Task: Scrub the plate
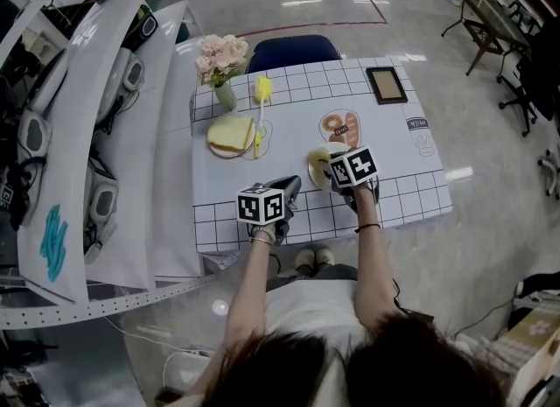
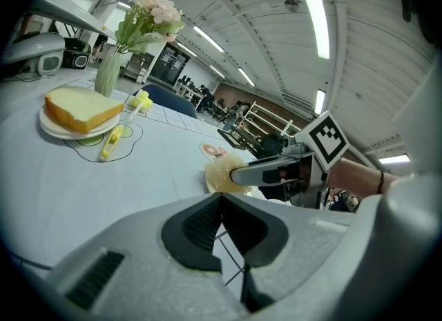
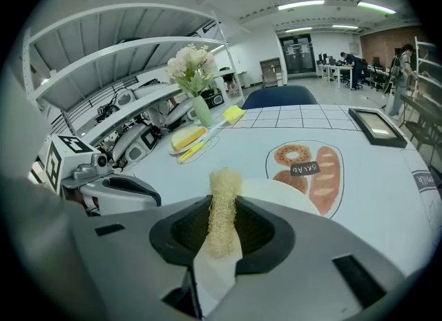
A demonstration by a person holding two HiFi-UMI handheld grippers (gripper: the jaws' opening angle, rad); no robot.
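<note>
We hold both forearms stretched forward over the table [image 1: 293, 134]. Our right gripper [image 3: 219, 235] pinches a loofah scrubber [image 3: 223, 199] just above the white plate [image 3: 284, 195]. Our left gripper [image 2: 222, 221], jaws pressed together and empty, is low beside it.

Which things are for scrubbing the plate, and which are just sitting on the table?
For the job:
- right tool
- scrubber pinched in it
- white plate just beyond the scrubber

Just lying about:
- bread slice on its own dish
- vase of flowers
- picture frame
- left tool, shut and empty
</note>
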